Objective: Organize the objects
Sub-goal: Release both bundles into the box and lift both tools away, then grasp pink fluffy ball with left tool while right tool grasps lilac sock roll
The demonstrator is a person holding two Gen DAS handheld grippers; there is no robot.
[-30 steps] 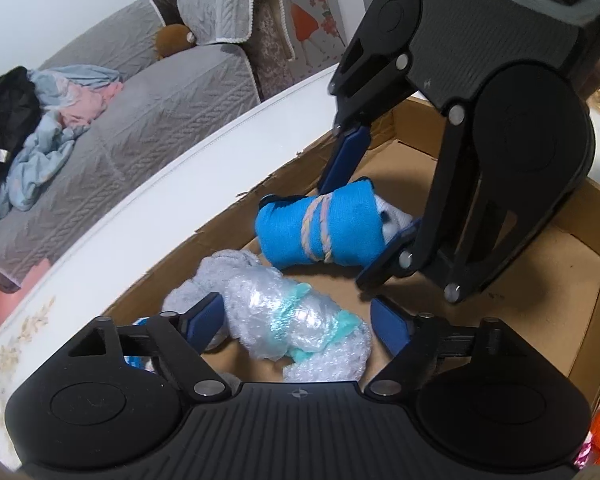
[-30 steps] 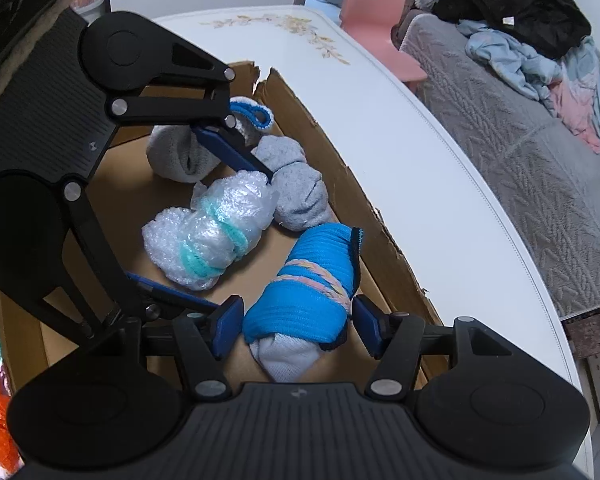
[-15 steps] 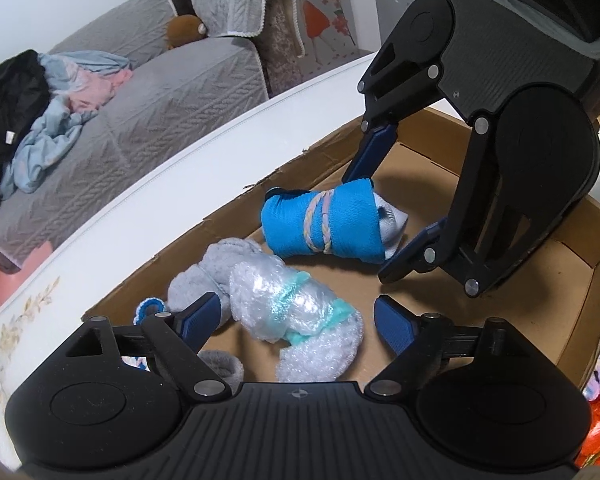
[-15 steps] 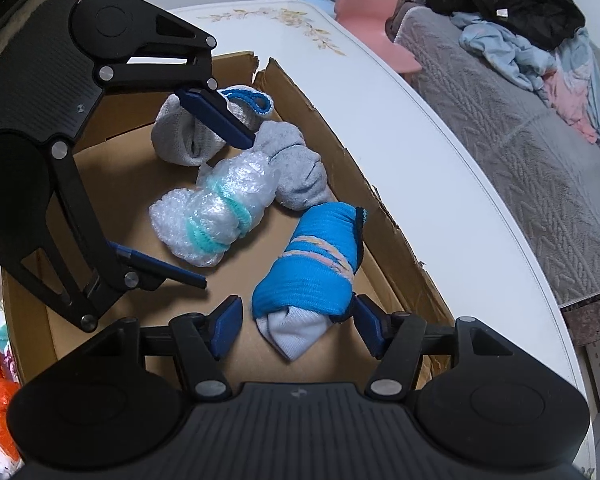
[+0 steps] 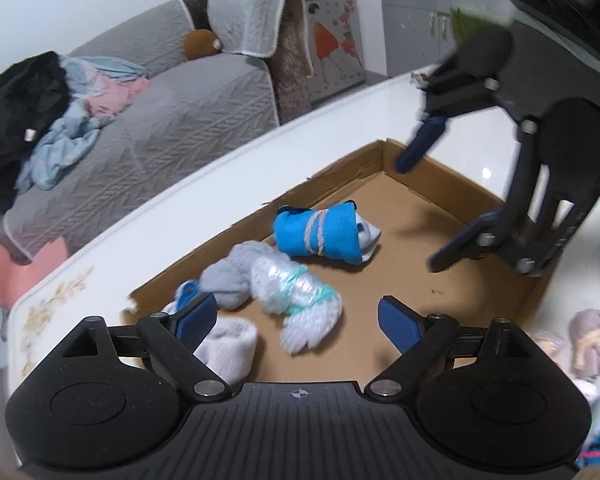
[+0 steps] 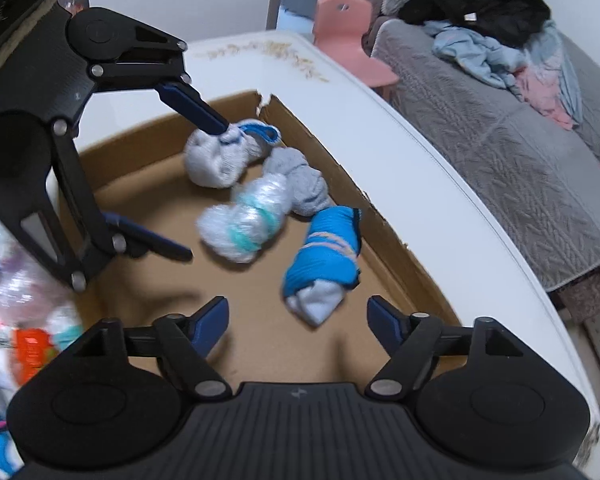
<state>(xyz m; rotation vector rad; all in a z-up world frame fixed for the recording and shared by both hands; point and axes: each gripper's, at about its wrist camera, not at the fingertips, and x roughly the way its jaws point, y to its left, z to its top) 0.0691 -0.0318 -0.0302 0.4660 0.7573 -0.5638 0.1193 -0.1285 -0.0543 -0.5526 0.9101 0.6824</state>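
**Sock rolls in a shallow cardboard tray, both tongs empty above it**

White tabletop (image 5: 228, 184) with a floral print at one corner carries a shallow cardboard tray (image 5: 340, 168); behind it stands a grey quilted sofa (image 5: 172, 112) heaped with black, pale blue and pink clothing (image 5: 40, 112), and a pink child's chair (image 6: 348, 36) sits at the table's far end. Four rolled bundles lie in the tray along the wall nearest the sofa. A blue sock roll (image 6: 324, 252), banded with pale stripes and showing a grey toe end, lies just beside that wall. Next to it rests a bubble-wrapped roll (image 6: 248, 220) with a teal band, touching a grey sock roll (image 6: 304, 184) behind it. Farthest along is a white sock roll (image 6: 220, 156) with a blue cuff loop.

Left gripper (image 5: 296, 316) hovers over the tray with its blue pads spread wide and nothing between them; the bubble-wrapped roll lies just ahead of the gap. In the right wrist view one of its fingers overlaps the white sock roll; contact cannot be judged. Right gripper (image 6: 298, 316) likewise has its pads apart and empty, with the blue sock roll just ahead. Outside the tray, blurred loose items (image 5: 588, 340) lie on the table, including an orange packet (image 6: 30, 352).
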